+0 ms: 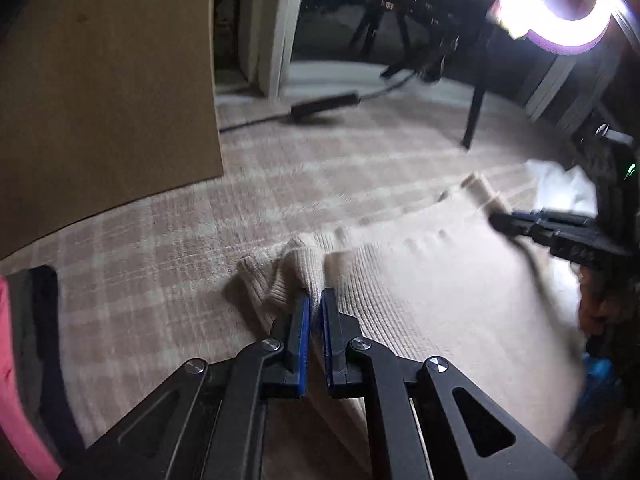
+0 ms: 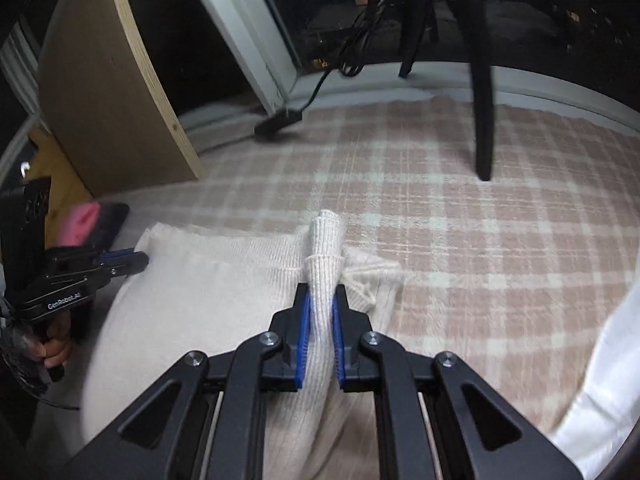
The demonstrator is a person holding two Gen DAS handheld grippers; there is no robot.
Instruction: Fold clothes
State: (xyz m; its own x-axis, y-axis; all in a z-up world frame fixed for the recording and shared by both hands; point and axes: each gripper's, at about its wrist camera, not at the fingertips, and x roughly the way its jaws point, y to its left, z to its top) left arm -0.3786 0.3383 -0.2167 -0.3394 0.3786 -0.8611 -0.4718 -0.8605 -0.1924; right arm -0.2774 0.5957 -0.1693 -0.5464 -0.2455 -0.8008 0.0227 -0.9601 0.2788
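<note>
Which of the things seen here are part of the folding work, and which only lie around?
Part of the job:
- cream knit sweater
- left gripper, shut on the sweater
- right gripper, shut on the sweater

Only lying around:
- plaid blanket underneath
- wooden board
- black power brick
- white cloth
- pink item

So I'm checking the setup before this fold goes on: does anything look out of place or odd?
Nothing damaged or spilled. One oddity: a black tripod leg stands on the pink plaid blanket, near the cream knitted sweater both claws grip, where it could snag the fabric.
</note>
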